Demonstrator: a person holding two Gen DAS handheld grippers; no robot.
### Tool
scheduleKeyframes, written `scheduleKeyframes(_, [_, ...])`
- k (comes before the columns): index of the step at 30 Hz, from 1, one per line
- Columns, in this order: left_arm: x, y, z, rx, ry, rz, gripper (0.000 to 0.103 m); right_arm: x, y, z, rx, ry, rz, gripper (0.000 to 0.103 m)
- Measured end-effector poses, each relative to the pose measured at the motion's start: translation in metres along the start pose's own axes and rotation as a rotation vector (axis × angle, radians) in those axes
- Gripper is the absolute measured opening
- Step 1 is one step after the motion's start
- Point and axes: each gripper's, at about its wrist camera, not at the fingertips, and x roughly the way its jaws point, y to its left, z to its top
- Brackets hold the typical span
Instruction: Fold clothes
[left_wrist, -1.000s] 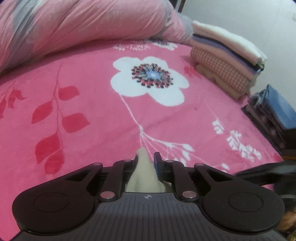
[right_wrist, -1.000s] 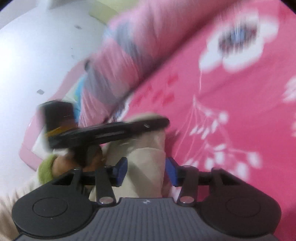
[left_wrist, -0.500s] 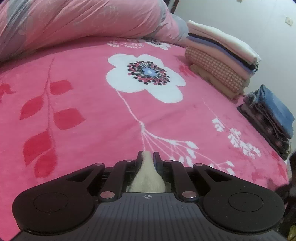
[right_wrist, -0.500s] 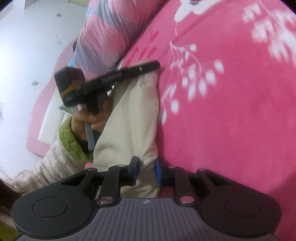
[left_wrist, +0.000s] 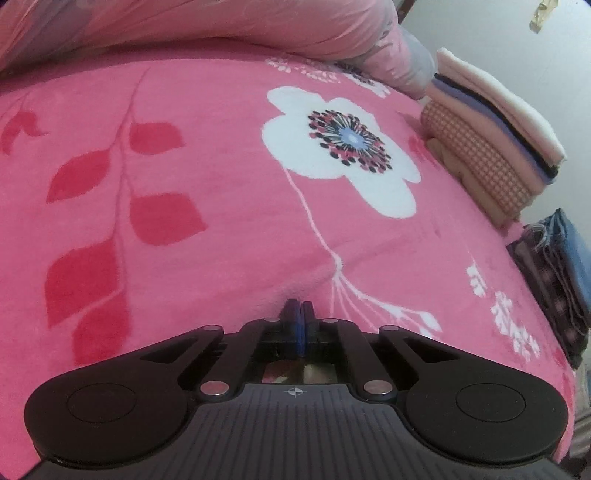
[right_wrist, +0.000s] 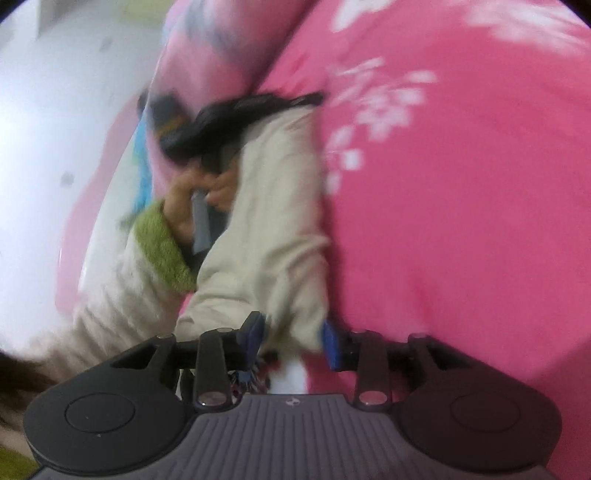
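A cream garment (right_wrist: 273, 221) lies along the near edge of the pink flowered blanket (left_wrist: 221, 184). My right gripper (right_wrist: 291, 338) is at its near end. The jaws are opening, and the cloth lies between the blue pads (right_wrist: 330, 343) without being pinched. At the garment's far end my left gripper (right_wrist: 310, 99) shows as a black blur, held by a hand (right_wrist: 218, 188) in a green-cuffed sleeve. In the left wrist view my left gripper (left_wrist: 298, 314) is shut, pad against pad. Its tips are down against the blanket, and no cloth shows between them.
A stack of folded clothes (left_wrist: 491, 147) sits at the blanket's far right. Nearer on that side is a dark pile topped with denim (left_wrist: 554, 266). A rolled pink quilt (left_wrist: 221, 22) runs along the far side. White floor (right_wrist: 55, 129) lies past the bed's edge.
The cream cloth that stood between my left pads is gone from them; they have closed fully and sunk to the blanket. My right jaws pinched the garment, then widened, and the gripper moved along it.
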Motion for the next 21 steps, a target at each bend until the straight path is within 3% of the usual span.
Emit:
scheduleKeyframes(2, [-0.020, 0.003, 0.005, -0.034, -0.027, 0.009, 0.004, -0.018, -0.003, -0.006, 0.043, -0.047, -0.031, 0.037])
scheduleKeyframes(4, [-0.061, 0.008, 0.009, -0.067, -0.107, 0.002, 0.007, -0.036, 0.004, -0.007, 0.033, -0.106, -0.084, 0.039])
scheduleKeyframes(6, [-0.113, 0.010, 0.005, -0.066, -0.198, -0.008, 0.015, -0.051, 0.025, -0.001, -0.055, -0.188, -0.153, 0.039])
scheduleKeyframes(8, [-0.162, 0.007, -0.018, -0.031, -0.268, 0.029, 0.019, -0.055, 0.054, 0.006, -0.187, -0.254, -0.186, 0.039])
scheduleKeyframes(11, [-0.208, -0.006, -0.076, 0.050, -0.289, 0.098, 0.020, -0.041, 0.103, 0.017, -0.419, -0.308, -0.242, 0.039])
scheduleKeyframes(13, [-0.219, -0.012, -0.120, 0.069, -0.277, 0.145, 0.022, -0.008, 0.137, 0.022, -0.593, -0.286, -0.304, 0.038])
scheduleKeyframes(16, [-0.216, -0.011, -0.173, -0.010, -0.240, 0.166, 0.022, 0.051, 0.177, 0.027, -0.811, -0.181, -0.359, 0.036])
scheduleKeyframes(19, [-0.214, -0.005, -0.205, -0.093, -0.292, 0.126, 0.023, 0.113, 0.194, 0.038, -0.910, -0.027, -0.414, 0.035])
scheduleKeyframes(21, [-0.214, -0.003, -0.214, -0.101, -0.338, 0.116, 0.024, 0.159, 0.186, 0.048, -0.941, 0.030, -0.509, 0.029])
